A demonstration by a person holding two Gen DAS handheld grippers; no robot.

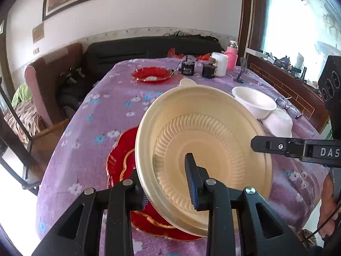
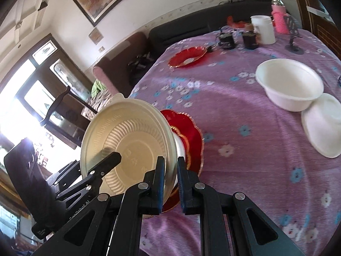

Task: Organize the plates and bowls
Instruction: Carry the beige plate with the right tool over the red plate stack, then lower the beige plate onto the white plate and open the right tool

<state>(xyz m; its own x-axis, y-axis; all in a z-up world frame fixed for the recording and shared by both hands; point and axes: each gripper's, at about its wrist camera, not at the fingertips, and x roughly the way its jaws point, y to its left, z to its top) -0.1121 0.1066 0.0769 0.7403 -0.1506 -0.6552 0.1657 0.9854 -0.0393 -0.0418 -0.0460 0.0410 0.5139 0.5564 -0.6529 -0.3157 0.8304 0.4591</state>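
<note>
A cream ribbed plastic plate (image 1: 204, 140) is held tilted on edge over a red scalloped plate (image 1: 121, 162) near the table's front. My left gripper (image 1: 166, 183) is shut on the cream plate's lower rim, one finger on each face. My right gripper (image 2: 170, 166) straddles the same cream plate (image 2: 127, 140) at its edge, its jaws close to the rim with a small gap showing. The red plate (image 2: 191, 136) lies behind it. A white bowl (image 1: 253, 102) stands upright at the right, a second white bowl (image 1: 277, 123) upside down beside it. Another red plate (image 1: 152, 74) lies farther back.
The table has a purple flowered cloth (image 1: 102, 111). At its far end stand a white jar (image 1: 220, 64), a pink bottle (image 1: 231, 57), small black devices (image 1: 187, 68) and a phone stand (image 1: 240, 74). Glasses (image 1: 287, 106) lie by the right edge. A chair (image 1: 42, 89) stands left.
</note>
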